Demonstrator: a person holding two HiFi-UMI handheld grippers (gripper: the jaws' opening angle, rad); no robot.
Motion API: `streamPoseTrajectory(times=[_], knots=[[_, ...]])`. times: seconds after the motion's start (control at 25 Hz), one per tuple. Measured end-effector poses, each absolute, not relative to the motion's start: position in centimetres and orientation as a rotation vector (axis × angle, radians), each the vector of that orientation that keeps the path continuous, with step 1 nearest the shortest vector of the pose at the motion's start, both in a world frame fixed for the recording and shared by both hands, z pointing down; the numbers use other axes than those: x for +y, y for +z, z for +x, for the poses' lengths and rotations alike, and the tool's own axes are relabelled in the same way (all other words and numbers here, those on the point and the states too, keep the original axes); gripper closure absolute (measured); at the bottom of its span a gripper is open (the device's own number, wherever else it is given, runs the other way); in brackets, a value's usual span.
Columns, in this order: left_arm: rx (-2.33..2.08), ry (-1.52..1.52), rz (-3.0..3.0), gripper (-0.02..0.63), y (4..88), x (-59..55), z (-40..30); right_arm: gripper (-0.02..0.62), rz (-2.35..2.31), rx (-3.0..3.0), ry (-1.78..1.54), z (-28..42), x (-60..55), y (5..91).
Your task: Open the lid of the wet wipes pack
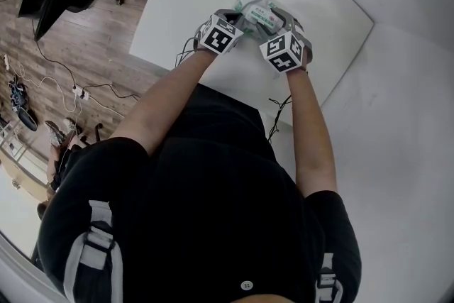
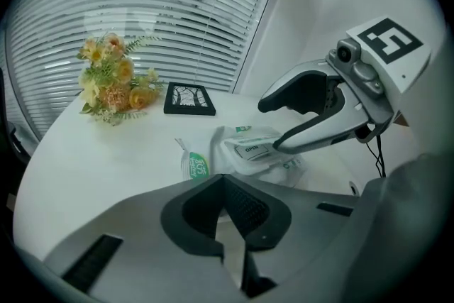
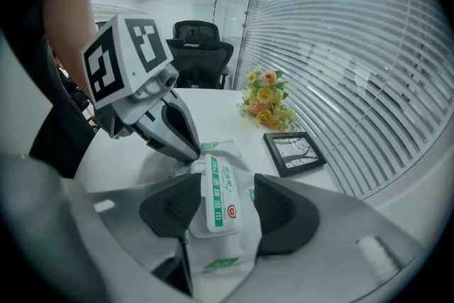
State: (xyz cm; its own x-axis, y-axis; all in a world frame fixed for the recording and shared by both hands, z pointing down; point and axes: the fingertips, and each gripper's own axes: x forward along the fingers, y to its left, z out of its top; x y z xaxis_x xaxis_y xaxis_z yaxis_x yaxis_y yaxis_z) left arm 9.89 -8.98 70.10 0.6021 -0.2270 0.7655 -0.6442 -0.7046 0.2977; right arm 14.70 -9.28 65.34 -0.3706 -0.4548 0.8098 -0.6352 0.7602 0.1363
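The left gripper [image 2: 228, 188] is pinched closed on the wet wipes pack's [image 3: 228, 262] left edge. The right gripper [image 3: 225, 182] stands wide apart, its jaws straddling the lid [image 3: 216, 213].

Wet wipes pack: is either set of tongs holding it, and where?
The left tongs pinch the pack's end film; the right tongs straddle its lid, unclamped.

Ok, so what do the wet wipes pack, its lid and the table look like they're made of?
Wet wipes pack: soft, slightly glossy plastic film; it creases and crumples. Lid: stiffer smooth white plastic, a flat flap holding its shape. Table: smooth matte white top, perhaps laminate; the look leaves it open.
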Motion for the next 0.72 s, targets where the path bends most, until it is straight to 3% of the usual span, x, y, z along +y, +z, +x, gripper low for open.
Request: streamPoseTrajectory(times=[0.72], knots=[[-0.652,0.988,2.266,0.604,70.0,-9.1,9.7,0.405,1.040,-1.934,0.310,19.5,-14.1,66.4]])
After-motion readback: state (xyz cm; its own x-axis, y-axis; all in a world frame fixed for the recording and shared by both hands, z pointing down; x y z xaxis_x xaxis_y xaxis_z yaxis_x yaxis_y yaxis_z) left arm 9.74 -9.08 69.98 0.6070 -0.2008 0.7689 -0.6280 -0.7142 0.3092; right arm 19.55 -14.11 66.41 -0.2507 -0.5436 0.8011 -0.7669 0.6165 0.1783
